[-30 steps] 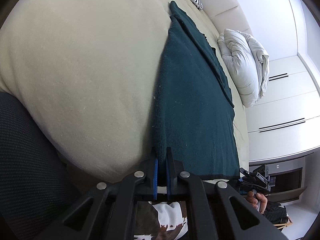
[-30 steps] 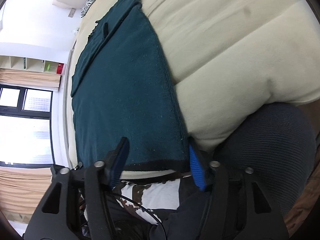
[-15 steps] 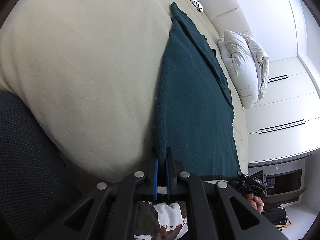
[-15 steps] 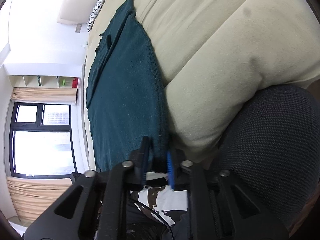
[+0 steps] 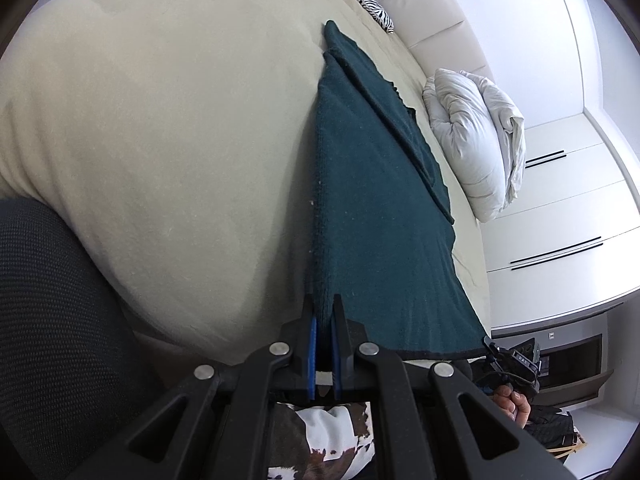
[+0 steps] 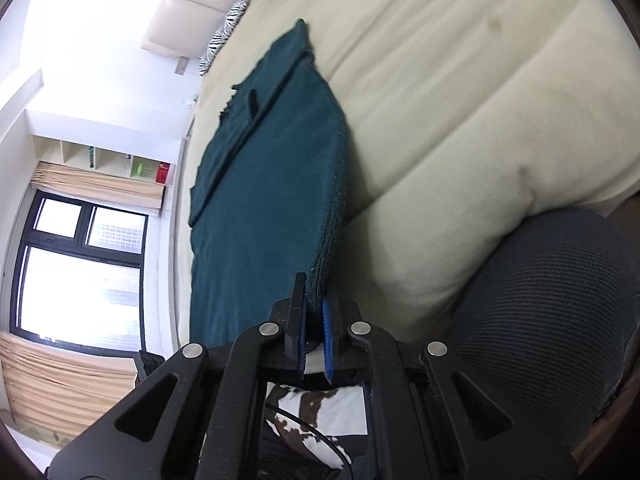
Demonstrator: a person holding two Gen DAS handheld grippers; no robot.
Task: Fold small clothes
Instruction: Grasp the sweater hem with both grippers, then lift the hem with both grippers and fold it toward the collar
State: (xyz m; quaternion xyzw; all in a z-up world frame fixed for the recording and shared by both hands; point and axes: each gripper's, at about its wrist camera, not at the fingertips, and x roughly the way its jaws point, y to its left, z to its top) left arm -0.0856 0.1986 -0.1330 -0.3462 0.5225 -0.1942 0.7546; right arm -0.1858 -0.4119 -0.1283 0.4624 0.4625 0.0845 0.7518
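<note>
Gripping teal garment hem — L gripper clamped; R gripper newly clamped, lifting corner.

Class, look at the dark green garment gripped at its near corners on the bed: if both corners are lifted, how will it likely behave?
The green garment is probably floppy: it lies flat along the cream bedding. Between the left gripper and right gripper the hem would likely sag. Its fuzzy knit texture suggests it will not slip from the blue pads.
</note>
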